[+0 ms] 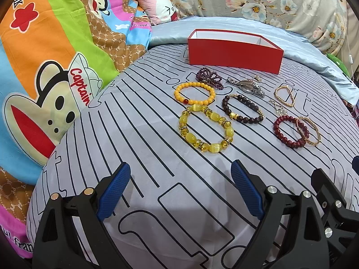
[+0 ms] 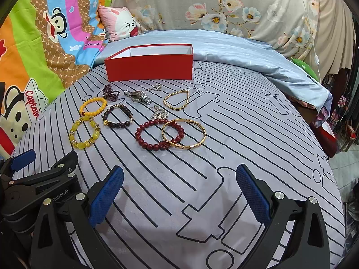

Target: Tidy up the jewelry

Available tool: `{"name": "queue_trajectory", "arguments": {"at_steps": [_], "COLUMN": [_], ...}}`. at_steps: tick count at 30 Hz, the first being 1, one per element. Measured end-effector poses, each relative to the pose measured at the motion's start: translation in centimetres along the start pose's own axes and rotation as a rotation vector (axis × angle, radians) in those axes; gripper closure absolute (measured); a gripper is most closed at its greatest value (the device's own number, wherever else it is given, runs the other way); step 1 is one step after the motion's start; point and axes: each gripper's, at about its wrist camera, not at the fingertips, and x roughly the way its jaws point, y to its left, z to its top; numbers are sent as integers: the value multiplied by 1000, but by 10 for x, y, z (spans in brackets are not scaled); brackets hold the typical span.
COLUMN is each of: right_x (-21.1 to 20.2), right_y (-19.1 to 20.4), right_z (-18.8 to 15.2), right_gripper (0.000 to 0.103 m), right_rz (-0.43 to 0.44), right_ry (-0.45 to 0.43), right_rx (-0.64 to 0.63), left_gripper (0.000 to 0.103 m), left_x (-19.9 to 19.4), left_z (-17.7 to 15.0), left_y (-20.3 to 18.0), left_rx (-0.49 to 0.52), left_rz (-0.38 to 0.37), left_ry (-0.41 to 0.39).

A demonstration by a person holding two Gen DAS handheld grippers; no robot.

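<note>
Both grippers, left (image 1: 179, 190) and right (image 2: 179, 192), hung wide open with nothing in them. Past them every bracelet (image 2: 159, 135), the bangle (image 2: 184, 136) and the watch (image 2: 139, 96) sat on the sheet (image 2: 202, 201). Red box (image 2: 149, 68) behind looked empty, so basically nothing was sorted yet.

1. I'm seeing both wrist views evenly and brightly lit, colours reading vividly.
2. Soft shadows are falling on the grey striped sheet (image 1: 157, 201) just ahead of the left gripper (image 1: 180, 190) and the right gripper (image 2: 179, 192), suggesting light coming from above and behind me.
3. Fisheye distortion is bending the sheet's straight lines into curves, and black vignetting is cutting the corners.
4. A faint sheen is showing on the pale blue satin cover (image 2: 235, 44).
5. Focus is holding sharp centrally; the edges are softening slightly.
</note>
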Motion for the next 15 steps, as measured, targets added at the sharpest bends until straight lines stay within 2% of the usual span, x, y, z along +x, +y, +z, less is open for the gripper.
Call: {"name": "queue_trajectory", "arguments": {"at_steps": [15], "right_x": [0], "right_y": [0], "right_z": [0], "right_gripper": [7], "right_rz": [1], "right_ry": [1], "right_rx": [1], "left_gripper": [16], "left_x": [-1], "left_z": [-2], "left_y": [-2], "left_rx": [-2], "left_rz": [-1], "left_ry": [-5]}}
